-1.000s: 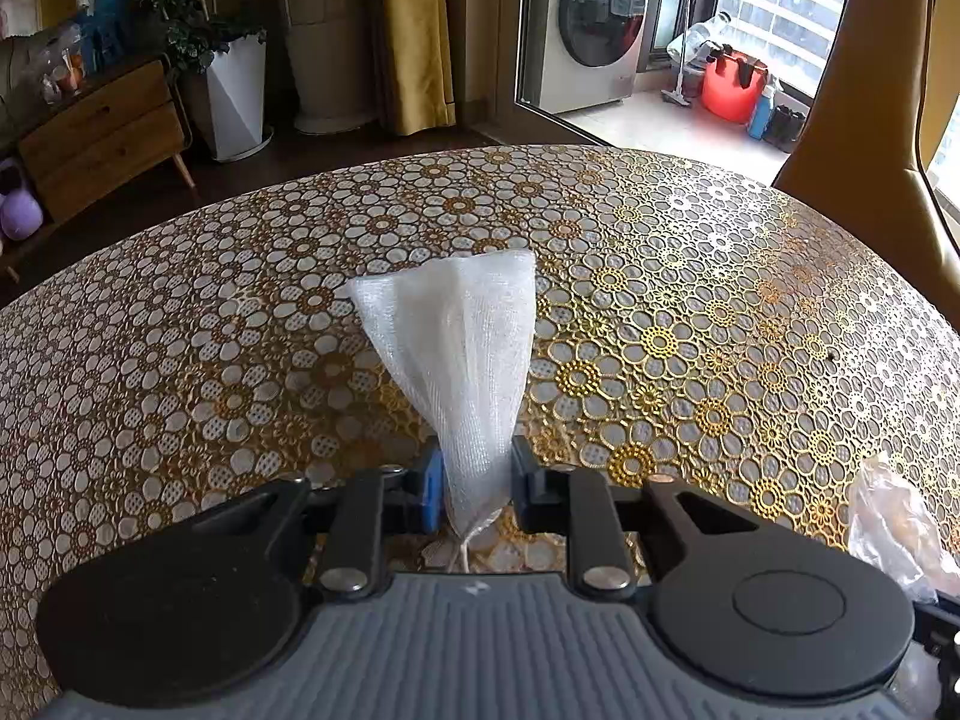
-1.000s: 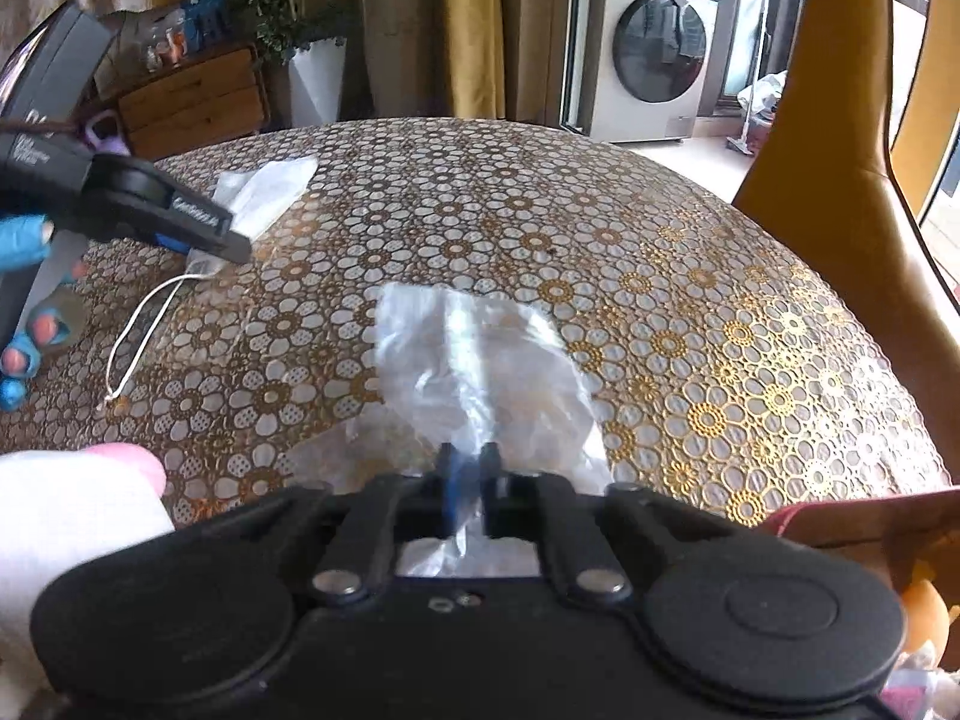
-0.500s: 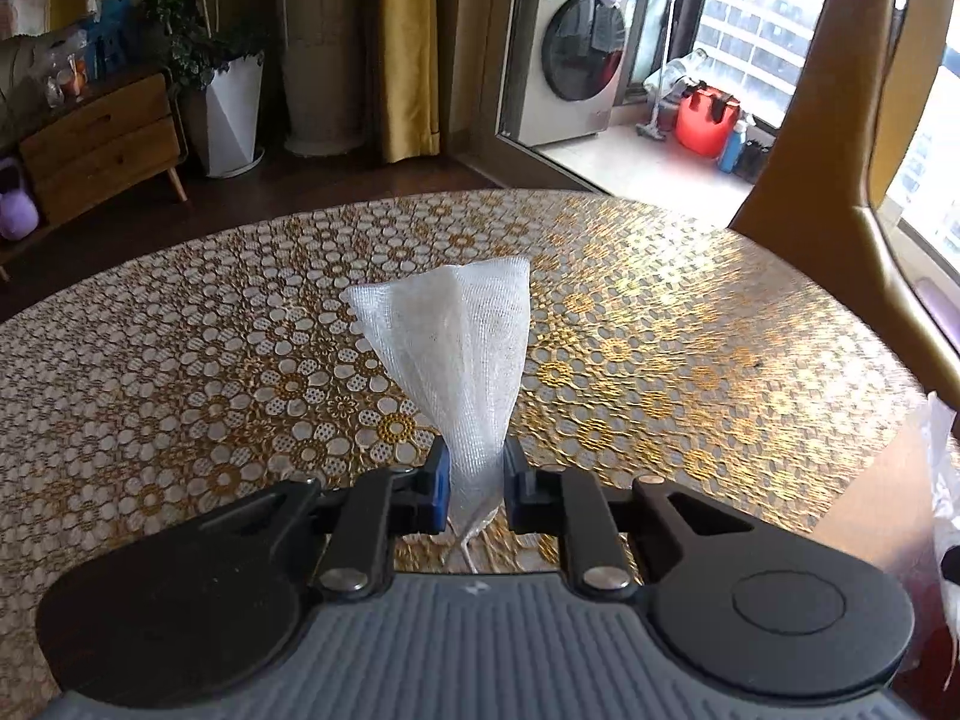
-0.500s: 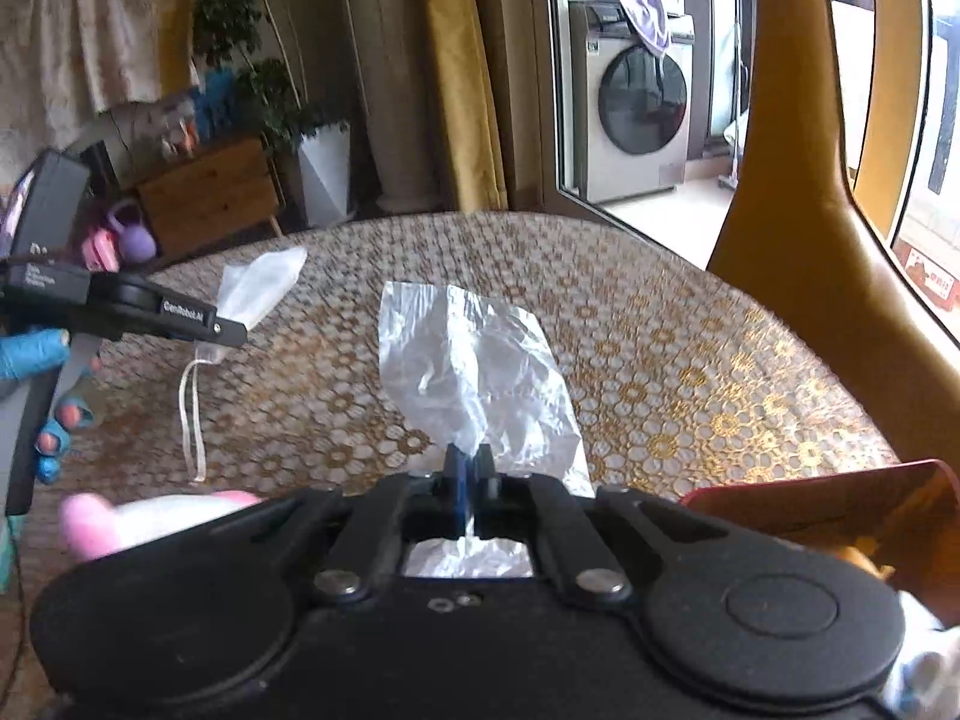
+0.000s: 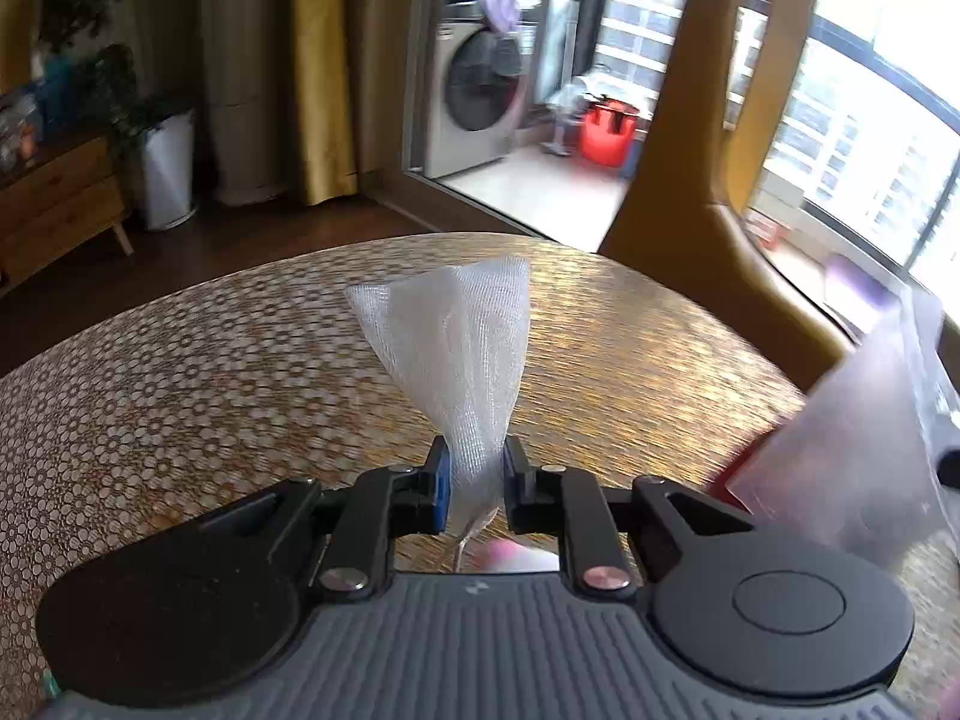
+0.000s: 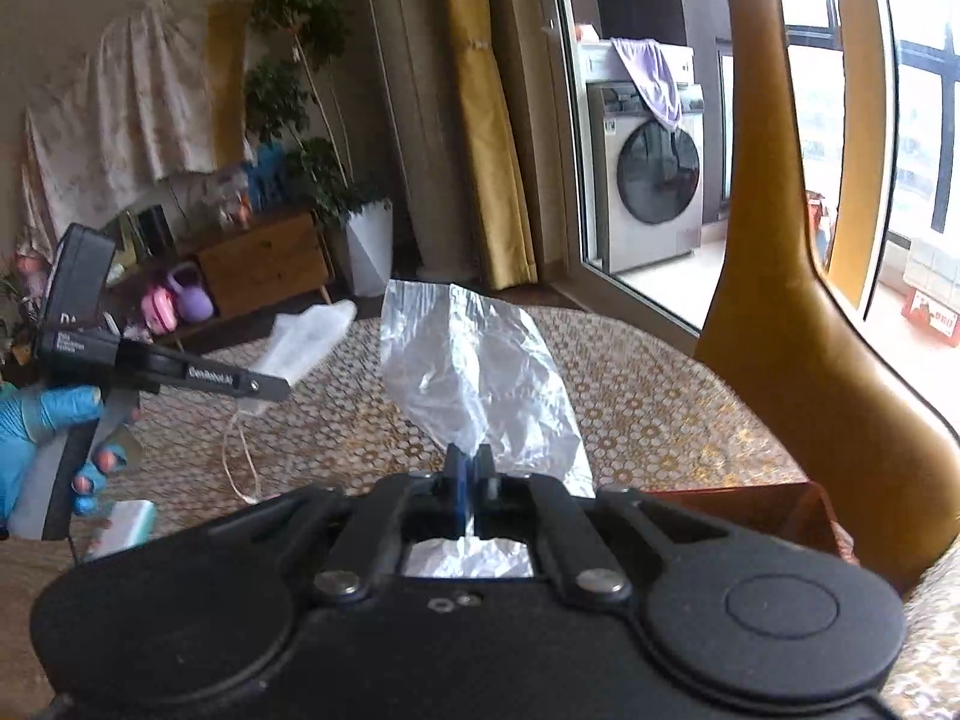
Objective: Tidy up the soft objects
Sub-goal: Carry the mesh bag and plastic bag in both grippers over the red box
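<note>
My left gripper (image 5: 474,483) is shut on a white mesh drawstring bag (image 5: 447,354) and holds it in the air above the table (image 5: 180,396). In the right wrist view the left gripper (image 6: 264,387) shows at the left with the mesh bag (image 6: 306,339) sticking out and its string hanging down. My right gripper (image 6: 471,474) is shut on a clear plastic bag (image 6: 474,372), also lifted off the table. The plastic bag shows blurred at the right of the left wrist view (image 5: 864,438).
A reddish-brown box (image 6: 762,507) stands at the table's right side beside a mustard chair back (image 6: 840,360). A small white and teal object (image 6: 123,525) lies on the table at the left. A gloved hand (image 6: 42,426) holds the left gripper.
Both grippers have risen off the table, each lifting its bag with it. The views have tilted up toward the room, and the plastic bag has come into the left wrist view.
</note>
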Tool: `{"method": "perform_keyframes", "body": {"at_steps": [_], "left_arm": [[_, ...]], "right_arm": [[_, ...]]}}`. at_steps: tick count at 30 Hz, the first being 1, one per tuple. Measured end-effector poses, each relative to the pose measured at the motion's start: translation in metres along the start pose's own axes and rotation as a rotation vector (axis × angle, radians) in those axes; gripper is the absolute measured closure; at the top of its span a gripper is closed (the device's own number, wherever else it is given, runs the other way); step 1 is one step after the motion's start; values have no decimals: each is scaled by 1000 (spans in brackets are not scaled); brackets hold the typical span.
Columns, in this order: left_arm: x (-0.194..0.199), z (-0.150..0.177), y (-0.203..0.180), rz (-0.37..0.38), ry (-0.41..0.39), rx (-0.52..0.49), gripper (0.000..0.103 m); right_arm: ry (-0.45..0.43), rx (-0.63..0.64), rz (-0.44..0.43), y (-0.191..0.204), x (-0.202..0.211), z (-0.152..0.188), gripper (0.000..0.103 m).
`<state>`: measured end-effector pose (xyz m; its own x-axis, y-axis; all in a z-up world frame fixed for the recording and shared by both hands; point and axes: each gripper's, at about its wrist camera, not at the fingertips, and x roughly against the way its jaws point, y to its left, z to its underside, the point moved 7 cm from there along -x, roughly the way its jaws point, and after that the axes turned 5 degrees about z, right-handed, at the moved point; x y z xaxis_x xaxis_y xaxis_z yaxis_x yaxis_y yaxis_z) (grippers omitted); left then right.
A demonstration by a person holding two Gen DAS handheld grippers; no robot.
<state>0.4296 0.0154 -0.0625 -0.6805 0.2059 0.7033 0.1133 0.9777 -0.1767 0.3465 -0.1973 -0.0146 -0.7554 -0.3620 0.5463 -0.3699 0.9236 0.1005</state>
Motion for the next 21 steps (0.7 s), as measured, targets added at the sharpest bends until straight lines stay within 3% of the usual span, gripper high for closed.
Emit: {"method": "perform_keyframes", "body": {"at_steps": [11, 21], "left_arm": [[51, 19, -122, 148, 2, -148, 86], [27, 47, -207, 237, 47, -207, 86]], "right_arm": [[-75, 2, 54, -29, 74, 0, 102], [-81, -67, 153, -84, 80, 21, 102]]}}
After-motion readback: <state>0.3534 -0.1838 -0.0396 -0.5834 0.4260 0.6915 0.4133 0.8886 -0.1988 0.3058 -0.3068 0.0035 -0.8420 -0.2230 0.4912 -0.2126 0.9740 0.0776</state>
